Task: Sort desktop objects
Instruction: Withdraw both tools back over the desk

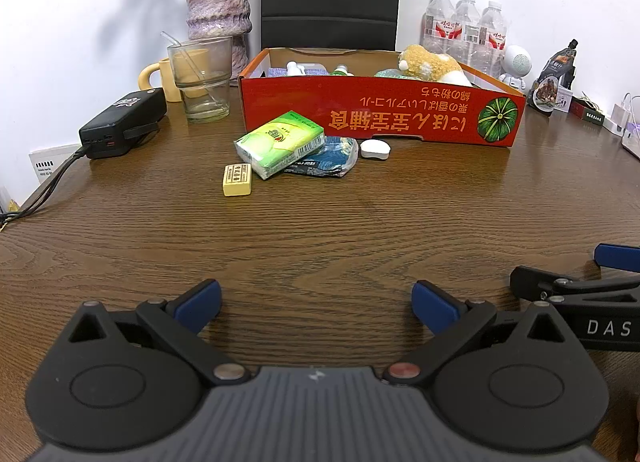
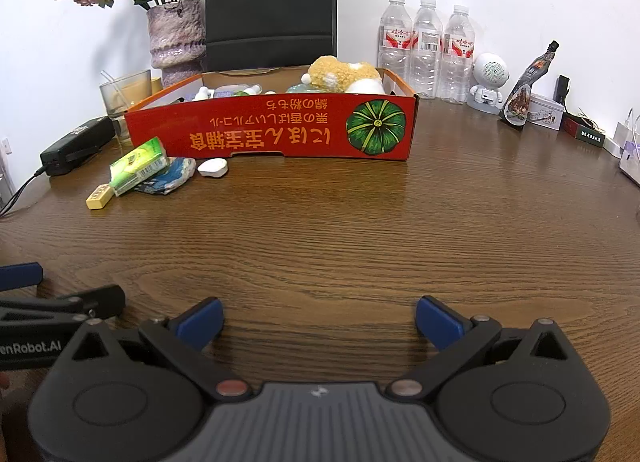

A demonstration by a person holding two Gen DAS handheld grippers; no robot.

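two empty grippers over a cluttered wooden desk

both grippers hung low over bare wood at the near edge of the table. the left gripper had its jaws spread wide with nothing between them, and the right gripper was equally wide and empty. each appeared at the edge of the other's view, side by side.

the loose items lay well ahead, just in front of the red cardboard box: a green tissue pack leaning on a crumpled blue packet, a yellow eraser just to their left, and a small white case beside the box's front wall.

inside the box a tan plush toy rose above the rim; other contents showed only as white and green tops, hard to identify.

around it stood a glass cup, a yellow mug half hidden behind it, a purple vase, a black power bank, three water bottles and a white speaker figure. things at the far right edge were cut off.
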